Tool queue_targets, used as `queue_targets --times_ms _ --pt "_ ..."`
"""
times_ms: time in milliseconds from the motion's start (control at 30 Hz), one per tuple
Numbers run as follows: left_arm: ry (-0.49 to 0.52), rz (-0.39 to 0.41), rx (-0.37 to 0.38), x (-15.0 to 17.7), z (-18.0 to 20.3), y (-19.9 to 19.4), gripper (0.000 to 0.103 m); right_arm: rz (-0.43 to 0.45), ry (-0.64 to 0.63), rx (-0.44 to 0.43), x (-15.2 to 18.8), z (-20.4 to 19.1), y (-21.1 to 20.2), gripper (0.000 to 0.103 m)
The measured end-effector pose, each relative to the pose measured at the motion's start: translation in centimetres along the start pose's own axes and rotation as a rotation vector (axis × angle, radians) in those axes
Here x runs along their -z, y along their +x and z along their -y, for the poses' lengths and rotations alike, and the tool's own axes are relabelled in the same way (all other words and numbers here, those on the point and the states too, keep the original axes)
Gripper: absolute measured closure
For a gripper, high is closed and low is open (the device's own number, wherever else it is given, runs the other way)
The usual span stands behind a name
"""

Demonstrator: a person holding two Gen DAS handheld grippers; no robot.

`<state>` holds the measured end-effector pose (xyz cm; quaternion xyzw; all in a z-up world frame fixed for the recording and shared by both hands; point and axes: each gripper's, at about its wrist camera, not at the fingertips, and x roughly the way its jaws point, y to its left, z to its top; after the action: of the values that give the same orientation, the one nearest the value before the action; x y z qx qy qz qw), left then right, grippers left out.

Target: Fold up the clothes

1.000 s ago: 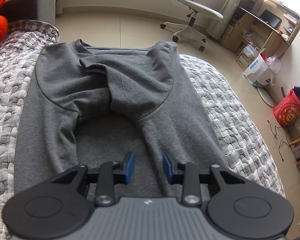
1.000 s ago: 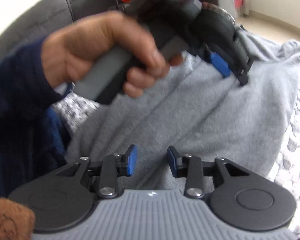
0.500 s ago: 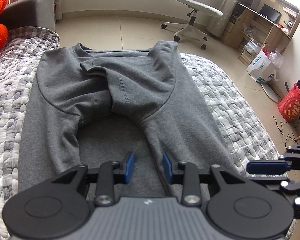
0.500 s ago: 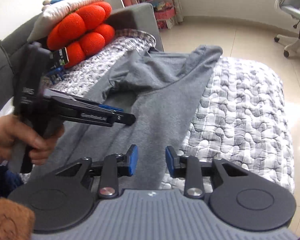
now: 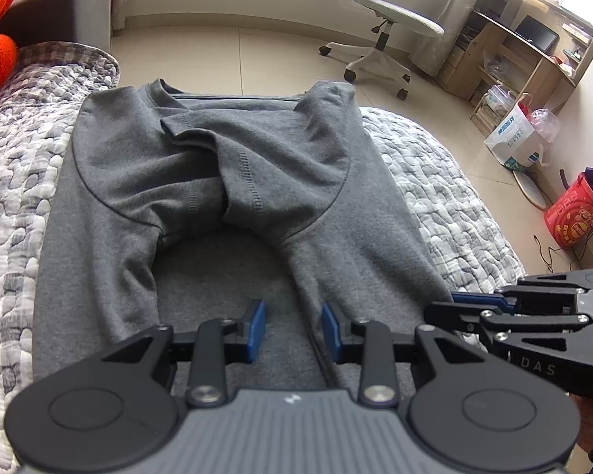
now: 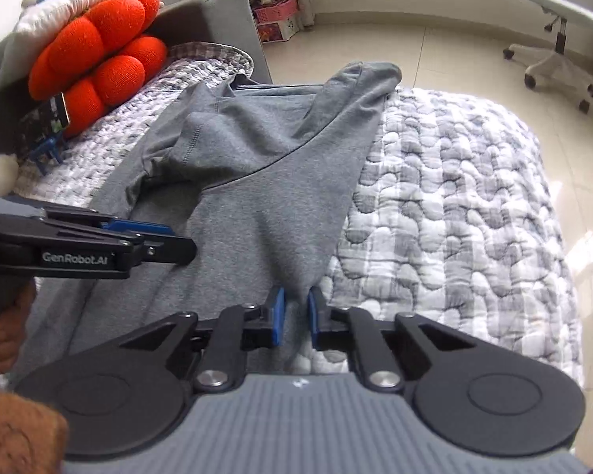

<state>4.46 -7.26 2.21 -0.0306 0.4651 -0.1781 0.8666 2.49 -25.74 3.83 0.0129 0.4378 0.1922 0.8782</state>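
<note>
The near hem of the shirt (image 5: 201, 181) is hidden under both claw bodies, so its bottom edge cannot be seen. The hand (image 6: 0, 339) holding the left claw (image 5: 292, 330) is cut off at the picture's edge, and the shelves behind the sofa (image 6: 213, 19) are too small to read.

An orange cushion (image 6: 99, 47) lies on the sofa to the left. A white office chair (image 5: 387, 27) stands on the tiled floor beyond the bed, a desk (image 5: 533, 51) to its right, with a white bag (image 5: 514, 138) and a red box (image 5: 573, 217) below it. Nothing lies on the shirt itself.

The grey shirt lies spread on the quilt (image 6: 454, 197), both sleeves folded in across the chest, slightly rumpled. The left claw hangs over its lower middle, jaws apart, gripping nothing. The right claw (image 6: 296, 318) sits at the shirt's right bottom corner, jaws closing with the fabric edge between them.
</note>
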Motion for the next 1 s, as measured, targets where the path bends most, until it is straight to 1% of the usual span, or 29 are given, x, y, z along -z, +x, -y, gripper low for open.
queue_targets --times_ms 233,300,633,733,833,900,1000 --pt "-0.004 -0.002 0.002 0.0 -0.1 0.0 0.070 0.009 -0.026 0.058 -0.5 0.2 0.2 0.093" --pt "-0.005 -0.003 0.003 -0.1 -0.1 0.0 0.070 0.016 -0.026 0.077 -0.7 0.2 0.2 0.091" --pt "-0.017 -0.009 0.011 -0.2 -0.4 0.0 0.070 0.031 0.017 0.083 -1.4 0.8 0.5 0.089" --pt "-0.016 -0.009 0.010 -0.2 -0.3 0.0 0.070 0.041 0.014 0.089 -1.6 0.6 0.8 0.086" --pt "-0.022 -0.010 0.012 -0.3 -0.4 0.0 0.070 0.045 0.016 0.092 -1.8 0.7 1.0 0.086" --pt "-0.025 -0.010 0.014 -0.3 -0.4 0.0 0.070 0.052 0.021 0.101 -1.9 0.9 1.1 0.088" --pt "-0.029 -0.011 0.018 -0.3 -0.5 0.0 0.070 0.057 0.035 0.107 -2.1 1.4 1.4 0.089"
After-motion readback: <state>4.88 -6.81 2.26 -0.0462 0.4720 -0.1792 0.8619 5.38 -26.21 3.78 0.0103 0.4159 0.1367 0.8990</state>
